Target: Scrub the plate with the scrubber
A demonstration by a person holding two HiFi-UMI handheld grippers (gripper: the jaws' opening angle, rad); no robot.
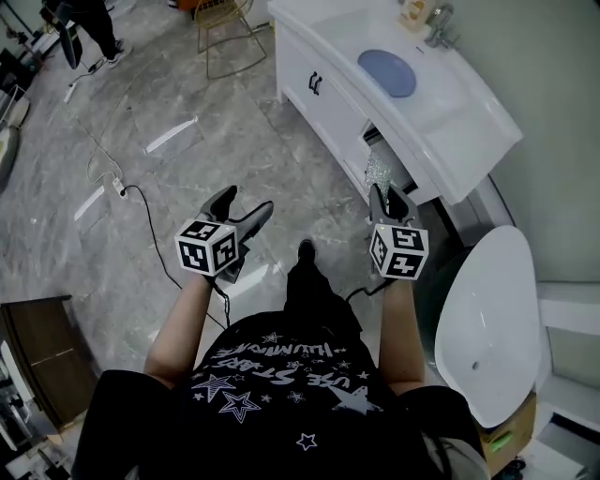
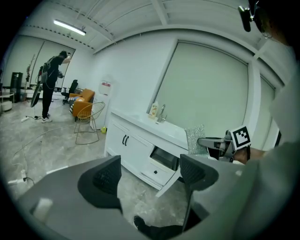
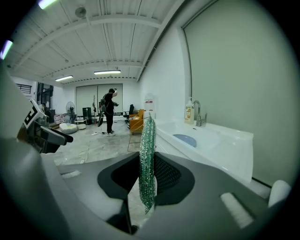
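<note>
A blue plate (image 1: 387,72) lies in the white sink basin (image 1: 441,103) at the upper right; it shows too as the plate (image 3: 185,139) in the right gripper view. My right gripper (image 1: 392,202) is shut on a silvery mesh scrubber (image 1: 379,172), held up in front of the vanity, well short of the plate. The scrubber (image 3: 147,164) stands on edge between the jaws. My left gripper (image 1: 246,208) hangs open over the floor with nothing between its fingers (image 2: 108,176). From the left gripper view the scrubber (image 2: 196,139) shows off to the right.
A white vanity (image 1: 328,94) with a tilted-open drawer (image 2: 164,164) runs along the right wall. A soap bottle (image 1: 416,11) and tap (image 1: 439,26) stand behind the basin. A white toilet (image 1: 492,323) is at lower right. A wire chair (image 1: 225,33), floor cables (image 1: 141,202) and a person (image 1: 89,28) stand farther off.
</note>
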